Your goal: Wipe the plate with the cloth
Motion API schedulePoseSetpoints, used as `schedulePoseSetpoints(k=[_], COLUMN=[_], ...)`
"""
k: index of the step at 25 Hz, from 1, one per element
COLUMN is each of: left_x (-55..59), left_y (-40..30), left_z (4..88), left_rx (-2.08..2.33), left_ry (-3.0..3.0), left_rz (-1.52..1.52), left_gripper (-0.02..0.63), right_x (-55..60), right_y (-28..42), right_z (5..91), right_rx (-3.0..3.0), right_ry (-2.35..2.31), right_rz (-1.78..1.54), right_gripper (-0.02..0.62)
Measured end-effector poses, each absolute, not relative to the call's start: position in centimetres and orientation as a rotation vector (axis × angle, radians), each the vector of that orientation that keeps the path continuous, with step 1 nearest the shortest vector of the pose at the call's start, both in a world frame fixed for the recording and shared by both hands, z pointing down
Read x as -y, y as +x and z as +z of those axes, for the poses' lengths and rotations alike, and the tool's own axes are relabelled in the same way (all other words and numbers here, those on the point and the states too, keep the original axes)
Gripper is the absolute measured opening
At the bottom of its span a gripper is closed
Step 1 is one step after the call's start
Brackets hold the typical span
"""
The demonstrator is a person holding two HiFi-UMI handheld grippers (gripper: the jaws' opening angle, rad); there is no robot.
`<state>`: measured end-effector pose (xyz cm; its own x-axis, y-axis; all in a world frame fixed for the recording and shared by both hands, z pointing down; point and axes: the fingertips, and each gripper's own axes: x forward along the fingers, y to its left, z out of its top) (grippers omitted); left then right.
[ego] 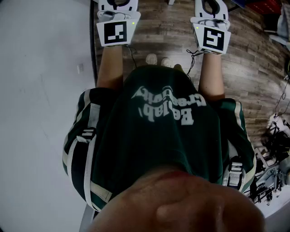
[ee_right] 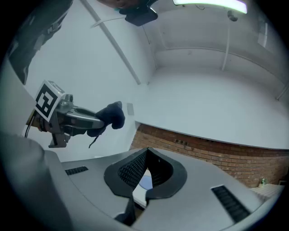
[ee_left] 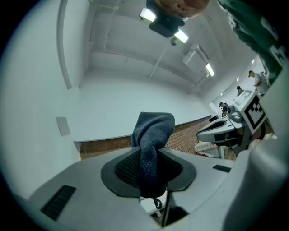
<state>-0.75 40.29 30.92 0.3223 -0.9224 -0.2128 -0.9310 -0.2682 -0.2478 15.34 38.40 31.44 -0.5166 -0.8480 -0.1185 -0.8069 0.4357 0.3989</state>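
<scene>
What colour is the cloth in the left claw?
Dark blue-grey; the textured fabric cloth shows best in the left gripper view.

Kinda dim and flat in the head view, dark vignette creeping in at the corners, shirt (ego: 167, 136) nearly black with little detail. Lit from above: strip lights (ee_left: 180, 35) on the ceiling, blown out to pure white glare at the light bar (ee_right: 210, 4) in the right gripper view. Heavy fisheye bend in both gripper views, black rounded borders. Cool bluish cast on the wall (ee_right: 216, 103). Sharp enough on the cloth (ee_left: 151, 140), mushy close to the lens.
</scene>
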Motion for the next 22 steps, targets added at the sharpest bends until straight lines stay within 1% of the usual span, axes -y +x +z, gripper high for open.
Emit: schedulePoseSetpoints(k=[12,22], left_x=[-40.3,-40.1], left_y=[-0.9,-1.9], left_z=[30.8,30.6], left_rx=[-1.653,-1.651], left_ry=[-2.274,-2.270], left_rz=[0.048,0.051], left_gripper=[0.097,0.097], right_x=[-38.4,-38.3], right_y=[14.9,14.4], right_z=[31.1,30.8], right_rx=[2.582,2.636], right_ry=[1.493,1.533], right_rz=[-0.638,-0.570], right_gripper=[-0.005,-0.005])
